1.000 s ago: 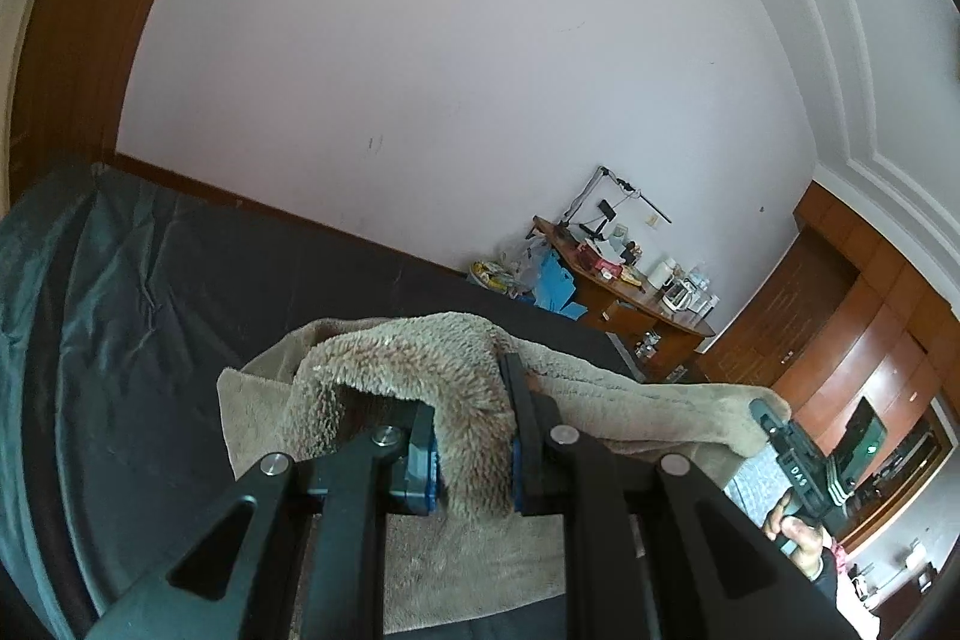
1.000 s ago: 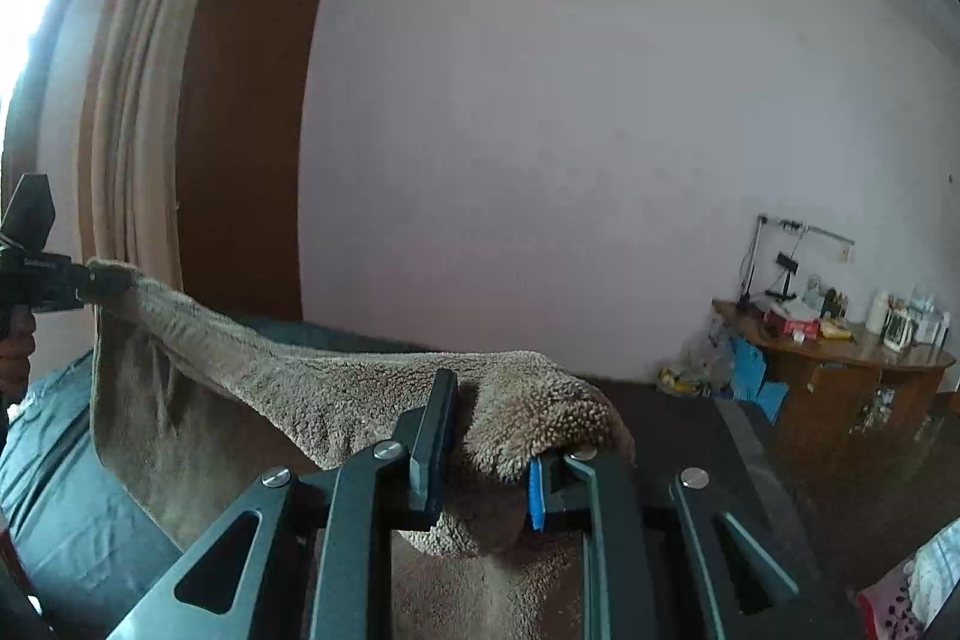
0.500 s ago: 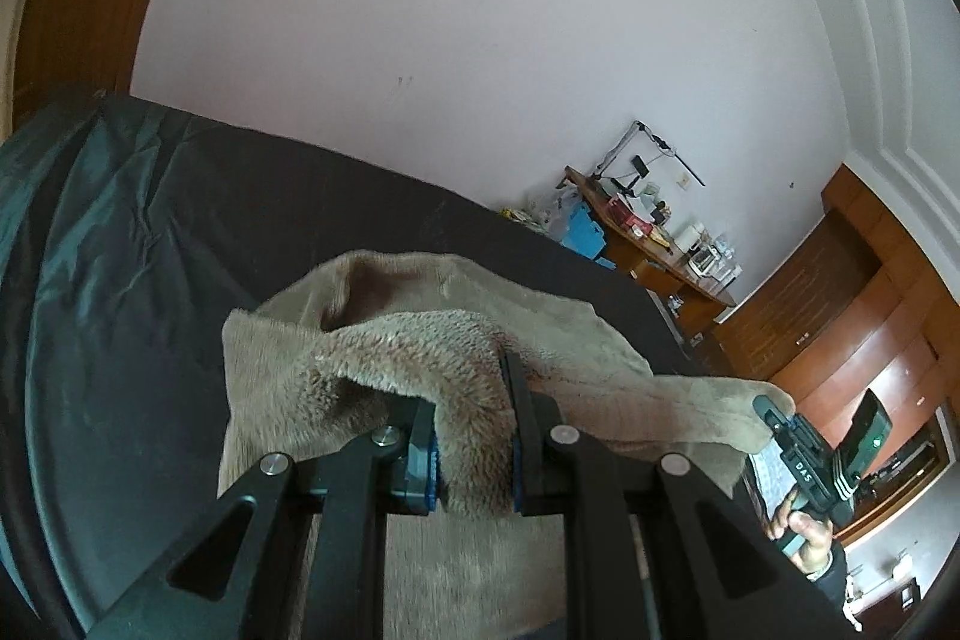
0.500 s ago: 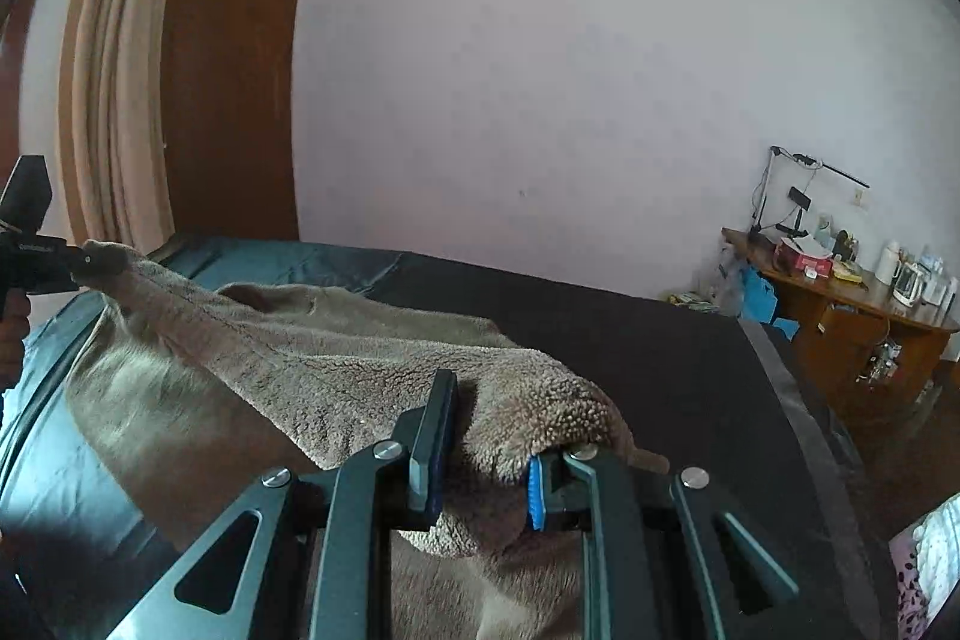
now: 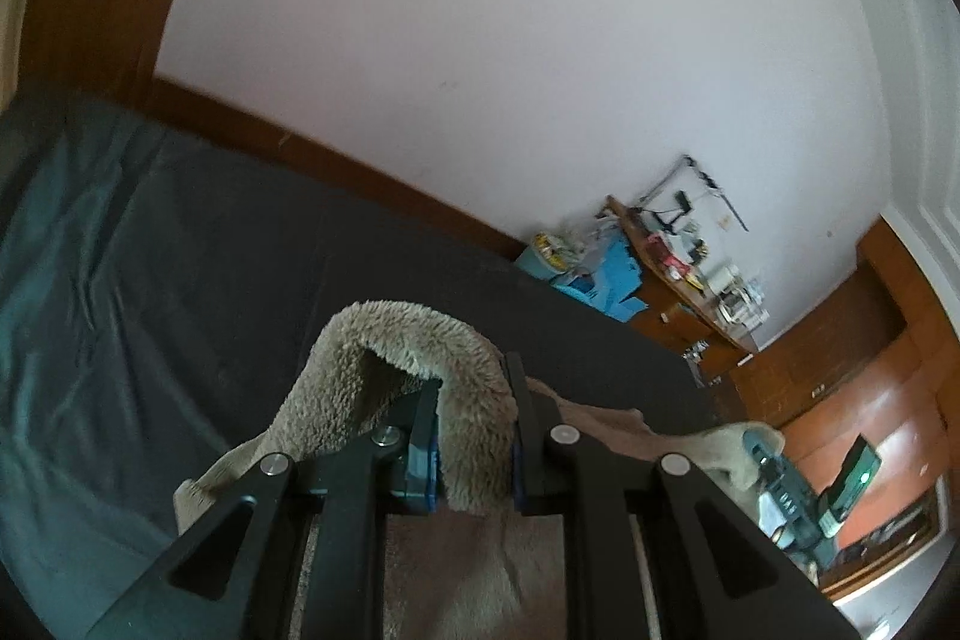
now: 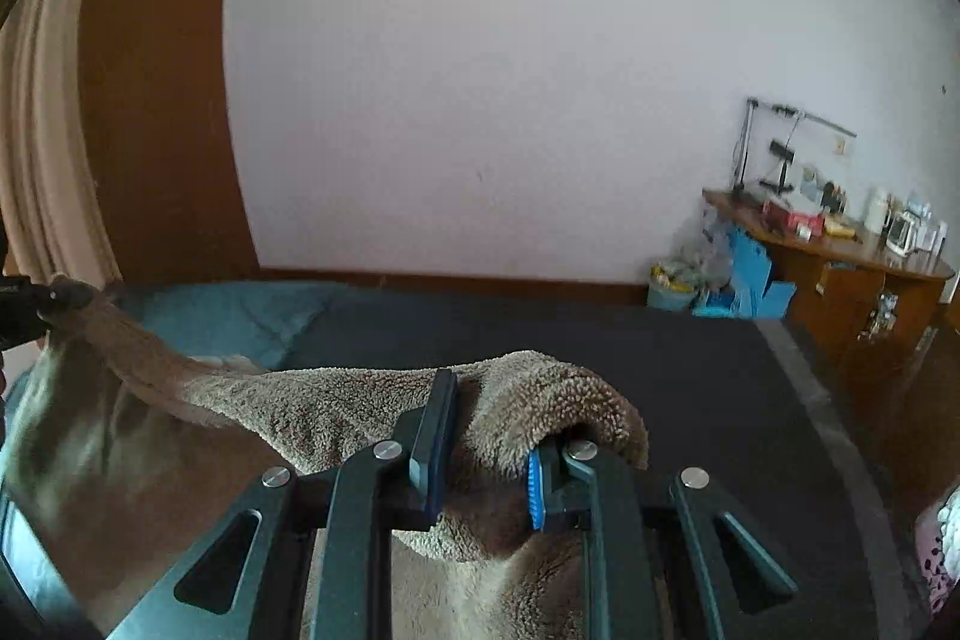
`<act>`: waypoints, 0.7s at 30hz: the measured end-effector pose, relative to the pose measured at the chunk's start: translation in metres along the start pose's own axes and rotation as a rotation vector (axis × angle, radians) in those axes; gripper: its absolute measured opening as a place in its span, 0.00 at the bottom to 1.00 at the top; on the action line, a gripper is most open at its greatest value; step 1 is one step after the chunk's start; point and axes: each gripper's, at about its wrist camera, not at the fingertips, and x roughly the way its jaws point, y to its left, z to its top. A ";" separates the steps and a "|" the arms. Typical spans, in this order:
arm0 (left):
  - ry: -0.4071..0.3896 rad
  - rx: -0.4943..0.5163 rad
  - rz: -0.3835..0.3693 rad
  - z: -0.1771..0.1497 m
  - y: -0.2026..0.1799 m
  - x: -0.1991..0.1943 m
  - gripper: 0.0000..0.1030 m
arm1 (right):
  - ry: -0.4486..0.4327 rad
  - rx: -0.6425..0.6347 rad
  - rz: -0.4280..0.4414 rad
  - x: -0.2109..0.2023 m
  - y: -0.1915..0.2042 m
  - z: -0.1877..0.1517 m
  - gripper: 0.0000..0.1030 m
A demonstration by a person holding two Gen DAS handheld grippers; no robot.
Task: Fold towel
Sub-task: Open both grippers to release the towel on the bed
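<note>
A fluffy beige towel [image 5: 384,352] hangs over the dark bed [image 5: 180,250]. My left gripper [image 5: 474,400] is shut on one bunched corner of it, pile bulging between the blue pads. In the right wrist view the same towel [image 6: 312,406] stretches left to the other gripper [image 6: 24,307] at the frame edge. My right gripper [image 6: 489,436] is shut on the other corner, which folds over its right finger. In the left wrist view the right gripper [image 5: 774,472] shows at the lower right, cloth at its tip. The towel's lower part is hidden behind my fingers.
The bed's sheet [image 6: 228,316] is teal at the left and dark grey [image 6: 690,370] toward the right. A cluttered wooden desk [image 6: 840,244] with blue boxes [image 6: 750,274] stands by the far wall. A brown door [image 6: 150,100] and a curtain [image 6: 30,160] are at the left.
Both grippers have travelled forward and downward with the towel corners still pinched. Less of the spread towel shows ahead of the left gripper, and more bare bed lies ahead.
</note>
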 end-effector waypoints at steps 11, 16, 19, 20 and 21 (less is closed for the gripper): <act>0.062 -0.169 -0.069 -0.013 0.054 0.049 0.78 | 0.223 0.170 0.118 0.075 -0.034 -0.019 0.21; -0.044 -0.187 -0.174 -0.010 0.059 0.020 0.82 | 0.201 0.334 0.212 0.071 -0.061 -0.026 0.23; -0.056 -0.179 -0.188 -0.010 0.053 0.013 0.83 | 0.182 0.358 0.236 0.063 -0.065 -0.026 0.25; -0.053 -0.176 -0.192 -0.009 0.050 0.012 0.83 | 0.175 0.367 0.251 0.060 -0.067 -0.025 0.27; -0.046 -0.172 -0.196 -0.010 0.046 0.012 0.83 | 0.168 0.382 0.272 0.057 -0.070 -0.022 0.37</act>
